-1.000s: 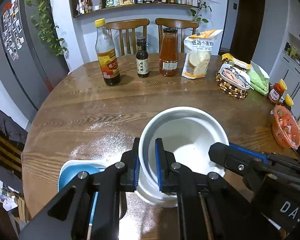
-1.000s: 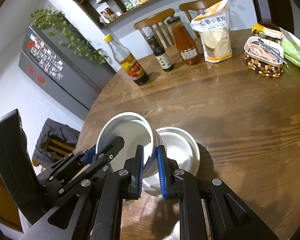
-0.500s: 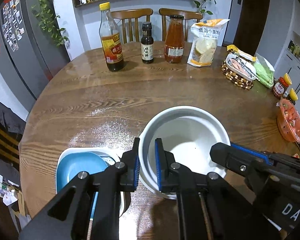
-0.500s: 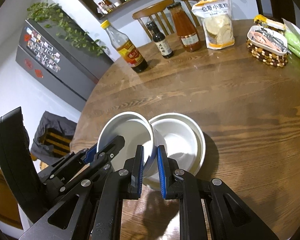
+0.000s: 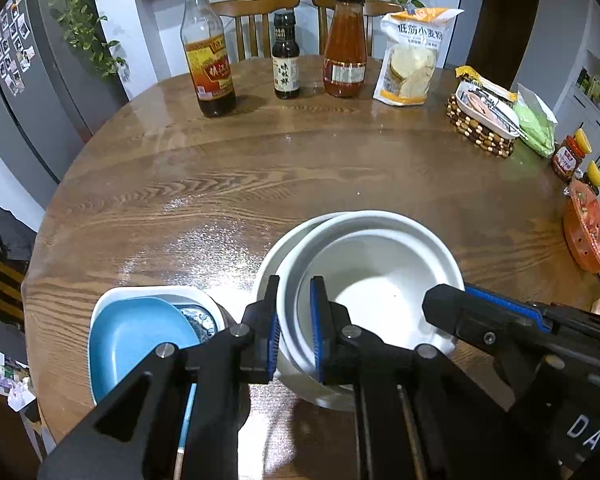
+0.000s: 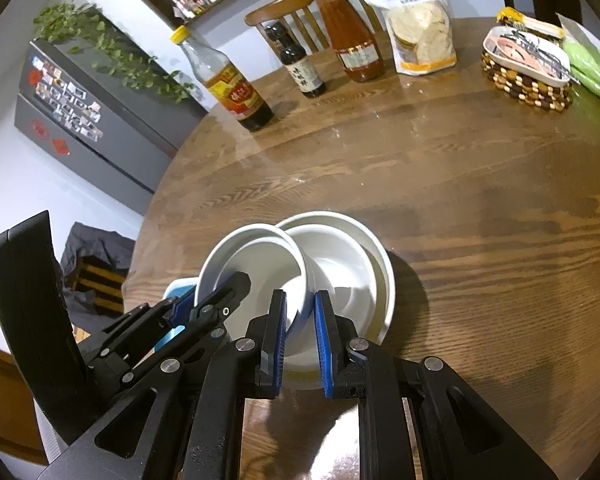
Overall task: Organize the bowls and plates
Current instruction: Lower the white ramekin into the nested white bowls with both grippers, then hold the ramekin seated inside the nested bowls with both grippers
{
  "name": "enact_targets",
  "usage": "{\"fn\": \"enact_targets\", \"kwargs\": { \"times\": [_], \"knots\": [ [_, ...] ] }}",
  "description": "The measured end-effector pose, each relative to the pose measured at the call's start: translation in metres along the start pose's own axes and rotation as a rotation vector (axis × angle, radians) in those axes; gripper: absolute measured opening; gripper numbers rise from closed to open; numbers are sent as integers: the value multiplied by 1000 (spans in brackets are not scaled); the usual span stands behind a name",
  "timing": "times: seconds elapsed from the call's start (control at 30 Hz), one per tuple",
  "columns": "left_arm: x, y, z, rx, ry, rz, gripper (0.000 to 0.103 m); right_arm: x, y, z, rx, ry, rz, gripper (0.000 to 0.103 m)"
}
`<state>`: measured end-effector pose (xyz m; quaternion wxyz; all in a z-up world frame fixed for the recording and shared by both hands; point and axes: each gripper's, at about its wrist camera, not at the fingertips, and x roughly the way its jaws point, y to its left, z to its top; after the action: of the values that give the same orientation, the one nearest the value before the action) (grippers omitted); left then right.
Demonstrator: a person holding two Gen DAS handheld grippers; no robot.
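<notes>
Left claw (image 5: 294, 328) clenched on near-left rim of a deep white ceramic bowl (image 5: 374, 280), one blue pad inside the wall, one outside. Right claw (image 6: 300, 334) grasps the same bowl (image 6: 260, 268) on its other side, pads either side of the rim. So both claws carry one bowl btwn them, tilted.

Landmark = that held bowl. Directly under/behind it: a wider white shallow bowl (image 6: 364, 264) resting on the round brown wooden counter (image 5: 300, 168); held bowl sits partly within its rim, leaning, lower edge inside. In the left wrist view the wide bowl's rim (image 5: 284, 248) shows as a crescent left of the held bowl. Whether the bases touch: can't tell.

Just left of the held bowl, at the counter's near edge: a white squarish dish w/ a blue plate (image 5: 136, 336) stacked in it, plus a patterned blue-white piece peeking beside the plate.

Far right of the bowl: orange round container (image 5: 588, 236), two red jars w/ yellow lids. Farther, right-rear: beaded wooden trivet w/ a white tray (image 5: 484, 120), green packet next to it.

Far side of counter, beyond the bowl, L to R: tall yellow-capped vinegar bottle (image 5: 208, 48), small dark soy bottle (image 5: 286, 60), orange-red sauce bottle (image 5: 344, 48), flour bag (image 5: 414, 56). Behind them two wooden chairs, wall shelf.
</notes>
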<state>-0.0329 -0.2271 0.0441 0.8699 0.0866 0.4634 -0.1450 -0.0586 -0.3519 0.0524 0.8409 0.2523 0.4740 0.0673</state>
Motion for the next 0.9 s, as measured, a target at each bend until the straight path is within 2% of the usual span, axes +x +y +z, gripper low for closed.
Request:
{"fn": "enact_targets", "kwargs": {
  "times": [0.5, 0.9],
  "knots": [
    [29, -1, -1, 14, 72, -10, 12, 23, -13, 1, 47, 50, -14, 17],
    [36, -4, -4, 33, 93, -8, 11, 31, -18, 1, 61, 74, -25, 17]
  ]
}}
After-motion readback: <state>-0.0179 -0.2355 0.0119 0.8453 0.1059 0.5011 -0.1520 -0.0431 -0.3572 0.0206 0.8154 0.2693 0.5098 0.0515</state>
